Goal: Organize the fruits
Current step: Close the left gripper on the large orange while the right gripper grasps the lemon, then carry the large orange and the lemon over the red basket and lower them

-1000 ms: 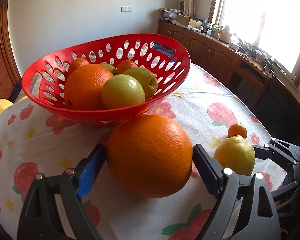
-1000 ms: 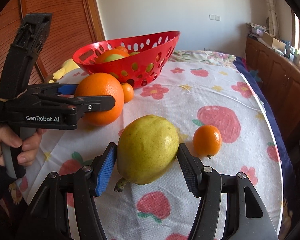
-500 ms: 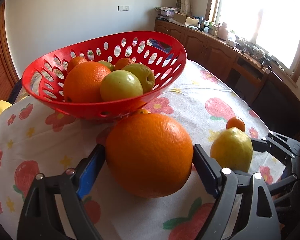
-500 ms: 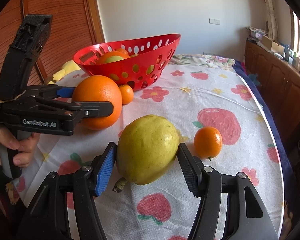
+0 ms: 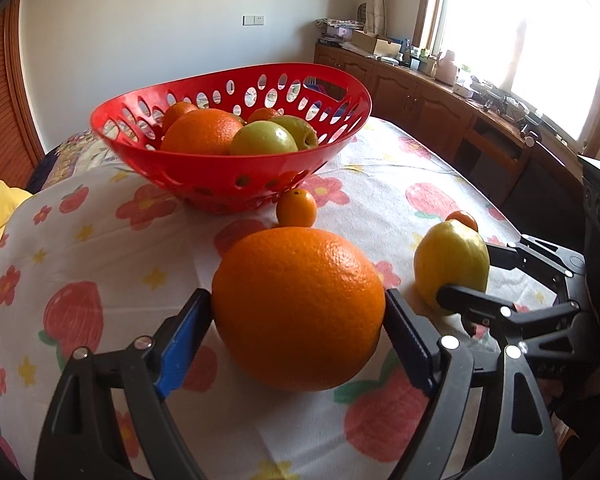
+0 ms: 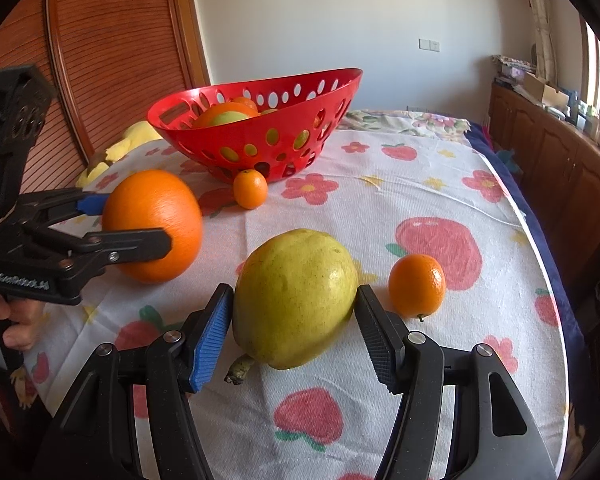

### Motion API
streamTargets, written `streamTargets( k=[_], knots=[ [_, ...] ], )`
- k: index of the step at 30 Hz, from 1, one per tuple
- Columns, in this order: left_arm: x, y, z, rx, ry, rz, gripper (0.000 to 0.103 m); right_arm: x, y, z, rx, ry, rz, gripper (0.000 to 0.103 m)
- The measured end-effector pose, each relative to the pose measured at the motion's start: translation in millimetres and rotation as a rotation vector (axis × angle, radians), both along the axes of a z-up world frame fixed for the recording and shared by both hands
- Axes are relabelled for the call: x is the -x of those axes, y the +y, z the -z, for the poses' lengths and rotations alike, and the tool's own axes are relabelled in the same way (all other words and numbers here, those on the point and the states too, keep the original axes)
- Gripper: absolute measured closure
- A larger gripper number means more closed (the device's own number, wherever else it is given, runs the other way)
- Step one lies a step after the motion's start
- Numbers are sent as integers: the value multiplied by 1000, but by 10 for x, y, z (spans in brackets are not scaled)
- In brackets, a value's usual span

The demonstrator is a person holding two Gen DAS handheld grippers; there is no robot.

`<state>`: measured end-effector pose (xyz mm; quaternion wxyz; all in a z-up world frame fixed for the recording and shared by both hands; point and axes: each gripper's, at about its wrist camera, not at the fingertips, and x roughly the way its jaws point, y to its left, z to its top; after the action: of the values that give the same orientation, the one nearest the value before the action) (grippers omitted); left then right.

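Left tongs (image 5: 298,320) are closing on the big orange (image 5: 298,306) sitting on the desk (image 5: 380,188), right tongs (image 6: 294,318) bracketing the pear (image 6: 294,298) beside it. Pads are meeting curved skin, so either fruit could be squirting out and rolling toward the edge. Contact on the pear is proving hard to judge, and the red basket (image 6: 260,136) is hiding part of its load.

Both wrist views face the basket (image 5: 236,184) closely from opposite sides.

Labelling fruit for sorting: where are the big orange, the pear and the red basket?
big orange (image 5: 298,306), left wrist view, front skin.
pear (image 6: 294,298), right wrist view, middle of body.
red basket (image 6: 260,136), right wrist view, outer wall.
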<state>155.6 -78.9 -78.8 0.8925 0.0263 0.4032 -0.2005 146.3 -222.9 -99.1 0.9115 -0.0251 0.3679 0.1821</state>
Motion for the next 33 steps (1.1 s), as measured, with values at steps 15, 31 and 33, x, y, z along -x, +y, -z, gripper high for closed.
streamTargets(
  k=[15, 31, 33],
  knots=[
    [224, 192, -414, 68, -84, -12, 18, -33, -29, -76, -13, 6, 0, 40],
    [-128, 428, -1109, 91, -218, -29, 18, -564, 233, -1001, -12, -148, -80, 40],
    [-258, 460, -1121, 92, -217, -38, 18, -707, 282, -1032, -6, -149, -91, 40]
  ],
)
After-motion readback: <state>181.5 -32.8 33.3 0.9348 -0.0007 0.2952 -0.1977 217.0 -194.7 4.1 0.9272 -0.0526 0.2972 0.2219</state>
